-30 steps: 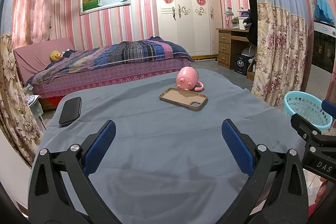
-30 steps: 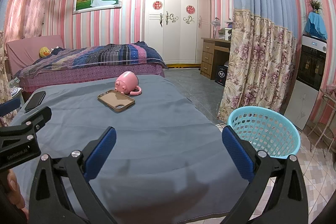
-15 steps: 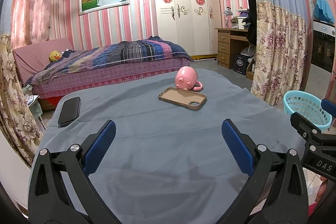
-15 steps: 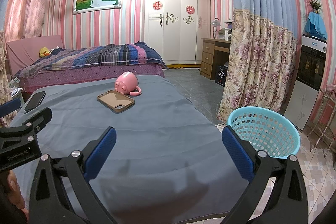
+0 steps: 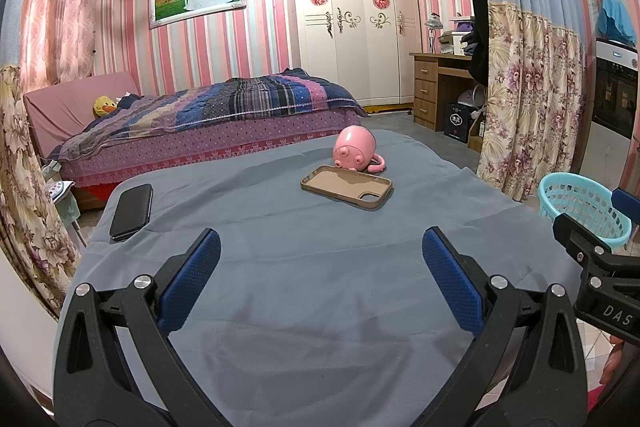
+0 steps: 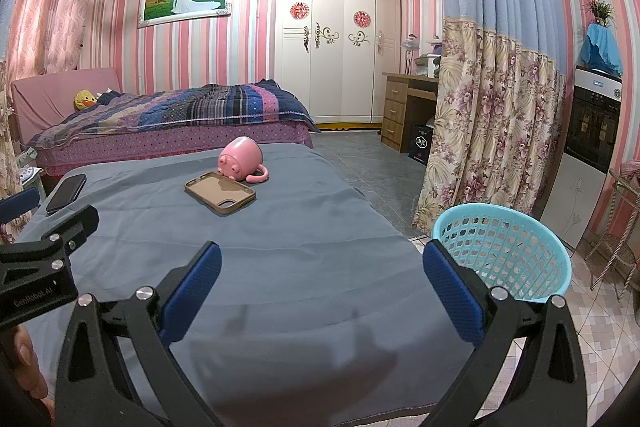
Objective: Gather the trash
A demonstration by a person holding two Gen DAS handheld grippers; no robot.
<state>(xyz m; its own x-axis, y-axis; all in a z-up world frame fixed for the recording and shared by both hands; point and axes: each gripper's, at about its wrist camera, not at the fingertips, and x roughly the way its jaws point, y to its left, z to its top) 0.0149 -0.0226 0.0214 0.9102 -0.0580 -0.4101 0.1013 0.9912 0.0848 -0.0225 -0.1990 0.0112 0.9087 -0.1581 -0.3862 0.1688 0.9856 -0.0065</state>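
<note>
Hovering low over the near half of a grey-blue cloth-covered table [image 5: 320, 267], the left gripper [image 5: 320, 259] has its blue pads spread wide with nothing between them; the right gripper [image 6: 320, 267] is likewise spread and empty, positioned over the table's near right corner. Each gripper appears at the edge of the other's view, side by side and apart. The cloth between and ahead of both grippers is bare, giving open room up to the far objects. The table's right edge drops to a tiled floor [image 6: 600, 339], where a turquoise basket [image 6: 500, 227] stands just beside the corner, below the table top; its interior appears empty, though the mesh makes this hard to confirm. A floral curtain [image 6: 492, 131] hangs behind the basket. On the far centre of the table a tan phone case [image 5: 346, 187] lies flat, open side up, and a pink mug [image 5: 355, 147] lies on its side touching the case's far edge. A black phone [image 5: 132, 211] lies flat near the far left edge, well apart from the case. No loose trash is distinguishable on the cloth. Beyond the table stand a bed [image 5: 216, 123] with a plaid quilt, a white wardrobe [image 5: 352, 27] and a wooden desk [image 5: 436, 83] against striped walls.
</note>
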